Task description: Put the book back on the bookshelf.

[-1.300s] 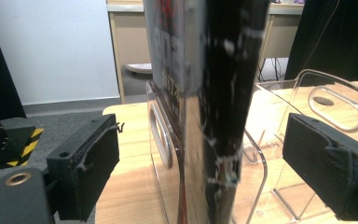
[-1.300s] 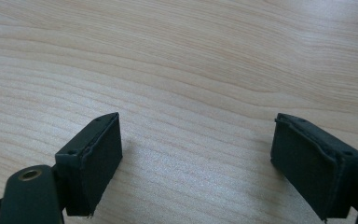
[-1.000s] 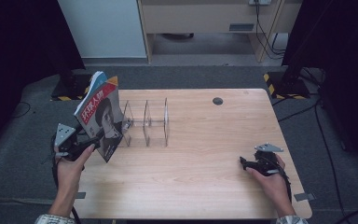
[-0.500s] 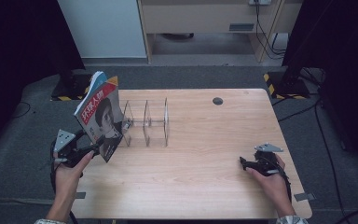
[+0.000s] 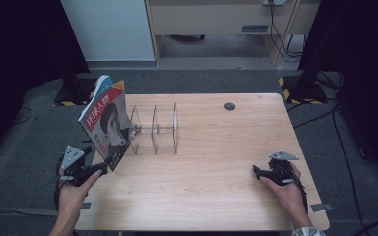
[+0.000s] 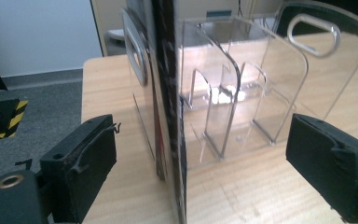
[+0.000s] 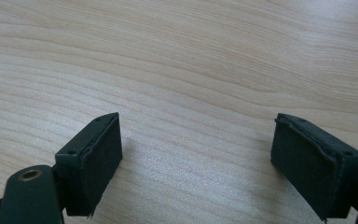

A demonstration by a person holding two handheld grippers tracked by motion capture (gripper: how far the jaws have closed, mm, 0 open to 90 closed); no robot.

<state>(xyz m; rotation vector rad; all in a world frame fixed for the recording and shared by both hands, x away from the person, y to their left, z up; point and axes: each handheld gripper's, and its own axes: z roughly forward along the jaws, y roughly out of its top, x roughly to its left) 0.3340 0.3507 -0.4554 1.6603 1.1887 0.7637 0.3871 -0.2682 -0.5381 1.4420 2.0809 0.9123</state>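
Magazine: cover title in white Chinese characters on a red band, reading 环球人物, above a monochrome portrait. Smaller print on the cover is too small to read. No other legible text.

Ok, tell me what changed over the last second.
The left gripper drew back toward the person from the magazine; its jaws are now wide open, with the magazine's edge between them untouched. The magazine stayed leaning at the clear rack. The right gripper stayed open, resting on the table.
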